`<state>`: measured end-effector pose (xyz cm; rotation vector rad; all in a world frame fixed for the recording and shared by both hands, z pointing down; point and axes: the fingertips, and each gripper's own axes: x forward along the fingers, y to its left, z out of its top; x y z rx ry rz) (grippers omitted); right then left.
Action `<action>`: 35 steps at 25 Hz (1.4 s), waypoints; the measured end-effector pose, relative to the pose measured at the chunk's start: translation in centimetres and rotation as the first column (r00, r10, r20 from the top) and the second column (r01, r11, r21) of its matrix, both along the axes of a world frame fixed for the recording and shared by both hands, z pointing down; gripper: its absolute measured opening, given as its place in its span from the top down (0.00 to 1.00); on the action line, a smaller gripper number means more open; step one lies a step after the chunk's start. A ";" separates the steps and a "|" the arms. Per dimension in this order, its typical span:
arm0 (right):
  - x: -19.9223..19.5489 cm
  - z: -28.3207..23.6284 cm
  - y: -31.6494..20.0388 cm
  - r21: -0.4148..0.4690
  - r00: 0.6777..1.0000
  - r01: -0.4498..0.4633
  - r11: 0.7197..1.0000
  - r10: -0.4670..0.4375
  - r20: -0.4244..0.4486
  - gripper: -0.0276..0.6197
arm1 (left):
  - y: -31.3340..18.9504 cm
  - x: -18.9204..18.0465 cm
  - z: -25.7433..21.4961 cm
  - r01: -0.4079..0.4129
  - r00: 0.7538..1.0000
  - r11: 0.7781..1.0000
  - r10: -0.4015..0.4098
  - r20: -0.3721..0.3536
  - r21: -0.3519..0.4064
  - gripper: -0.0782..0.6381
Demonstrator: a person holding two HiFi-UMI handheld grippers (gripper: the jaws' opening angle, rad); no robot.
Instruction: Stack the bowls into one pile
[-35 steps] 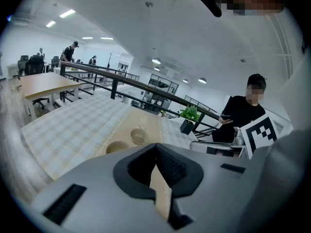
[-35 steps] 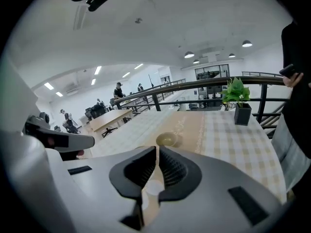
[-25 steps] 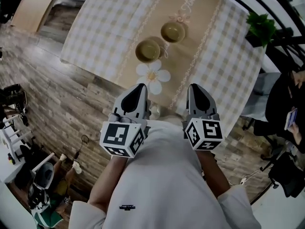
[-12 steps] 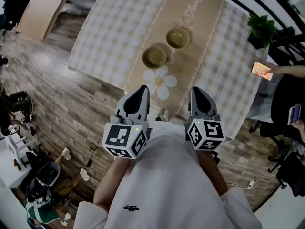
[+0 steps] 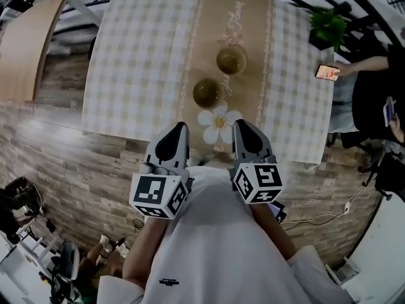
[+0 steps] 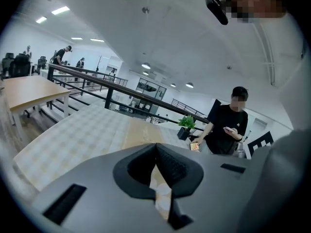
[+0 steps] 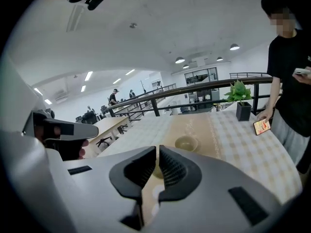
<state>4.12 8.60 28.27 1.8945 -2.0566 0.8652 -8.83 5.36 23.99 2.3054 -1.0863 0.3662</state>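
Two olive-green bowls stand apart on the tan runner of a checked tablecloth (image 5: 139, 56): the far bowl (image 5: 230, 60) and the near bowl (image 5: 207, 92). Both grippers hover side by side over the table's near edge, short of the bowls. My left gripper (image 5: 180, 127) is shut and holds nothing, and so is my right gripper (image 5: 238, 124). The right gripper view has the far bowl (image 7: 185, 142) just past the shut jaws of the right gripper (image 7: 158, 150), with the near bowl mostly hidden behind them. In the left gripper view the left gripper (image 6: 156, 147) hides both bowls.
A potted plant (image 5: 328, 27) stands at the table's far right corner. A person's hand with a phone (image 5: 329, 73) rests at the right edge. A bare wooden table (image 5: 25, 49) is to the left. Railings run behind the table, and cables lie on the floor at the right.
The head view has swung, so the table now sits squarer and more central. Both grippers stay shut and have drawn slightly closer together. The hand with the phone has come nearer the table.
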 end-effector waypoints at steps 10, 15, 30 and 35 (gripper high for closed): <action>-10.4 -2.0 -1.5 0.032 0.979 -0.198 0.980 0.199 -0.049 0.90 | -2.3 -8.6 -0.5 -0.257 0.966 0.967 0.256 -0.044 -0.001 0.86; -12.5 -1.2 -0.4 0.012 0.965 -0.247 0.969 0.247 -0.092 0.90 | -2.2 -9.1 2.3 -0.353 0.935 0.934 0.350 -0.055 -0.050 0.86; -11.5 1.4 -3.3 0.027 0.965 -0.042 0.999 0.048 -0.256 0.90 | -2.7 -4.7 6.3 -0.436 0.897 0.888 0.442 0.007 -0.149 0.86; -10.1 3.9 -4.9 -0.006 0.963 0.019 1.000 -0.020 -0.268 0.90 | -3.1 -3.0 8.4 -0.438 0.893 0.878 0.450 0.024 -0.191 0.86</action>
